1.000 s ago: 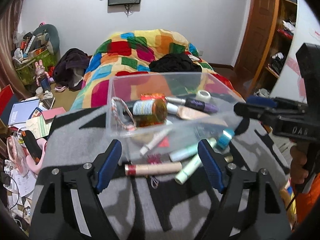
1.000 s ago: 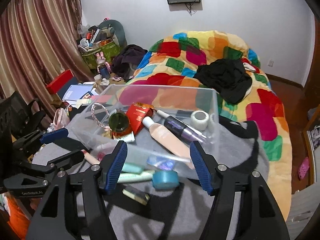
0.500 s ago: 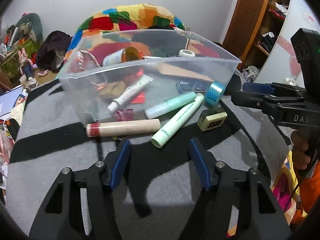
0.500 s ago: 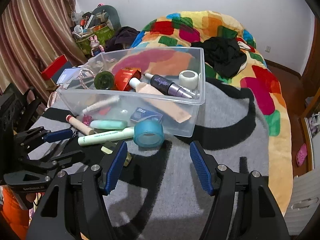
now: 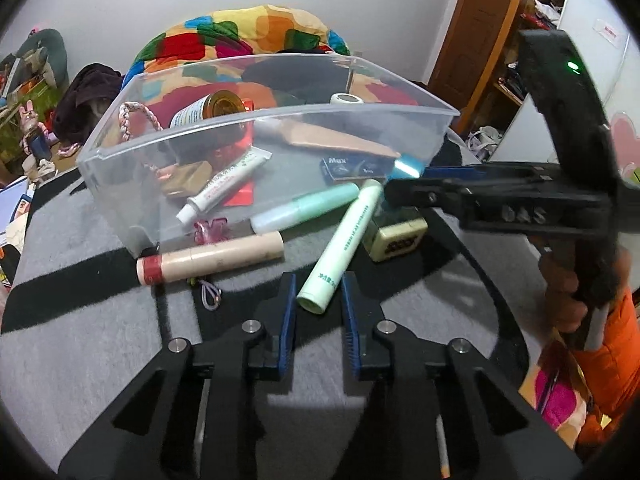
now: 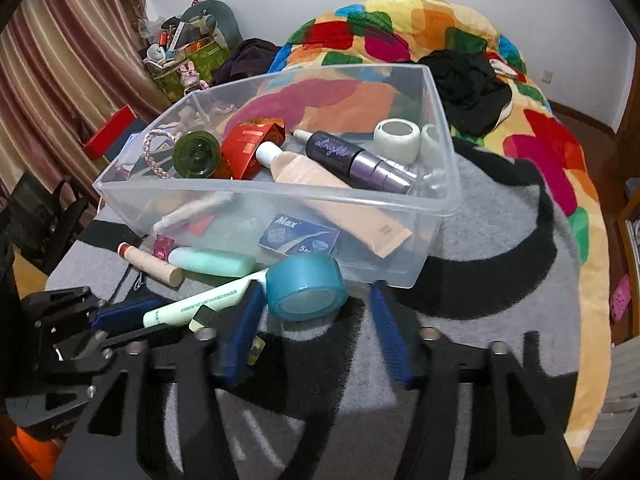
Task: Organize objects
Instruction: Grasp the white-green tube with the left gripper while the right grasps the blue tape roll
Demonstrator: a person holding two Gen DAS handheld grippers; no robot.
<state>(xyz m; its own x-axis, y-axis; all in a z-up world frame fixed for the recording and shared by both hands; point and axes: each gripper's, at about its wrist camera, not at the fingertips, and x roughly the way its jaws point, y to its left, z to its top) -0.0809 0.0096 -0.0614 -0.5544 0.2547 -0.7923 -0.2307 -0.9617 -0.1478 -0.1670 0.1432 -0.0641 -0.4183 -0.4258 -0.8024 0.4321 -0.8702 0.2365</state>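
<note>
A clear plastic bin (image 5: 120,154) (image 6: 436,204) holding several toiletries stands on a grey and black blanket. In front of it lie a pale green tube (image 5: 344,246) (image 6: 200,302), a mint tube (image 5: 304,210) (image 6: 212,262), a beige stick with a red band (image 5: 208,262) (image 6: 150,262), a cream box (image 5: 398,236) and a teal tape roll (image 6: 306,286). My left gripper (image 5: 318,286) has narrowed around the near end of the pale green tube; I cannot tell if the pads touch it. My right gripper (image 6: 316,304) is open around the teal tape roll.
A bed with a colourful patchwork quilt (image 6: 540,128) and black clothes (image 6: 468,88) lies behind the bin. Clutter, curtains (image 6: 60,80) and a red box (image 6: 108,136) are at the left. A wooden door (image 5: 476,32) and shelves are at the right. A hair tie (image 5: 210,294) lies beside the left gripper.
Both grippers have moved down and closer to the items in front of the bin. The left jaws have narrowed around the pale green tube. The right jaws now straddle the tape roll.
</note>
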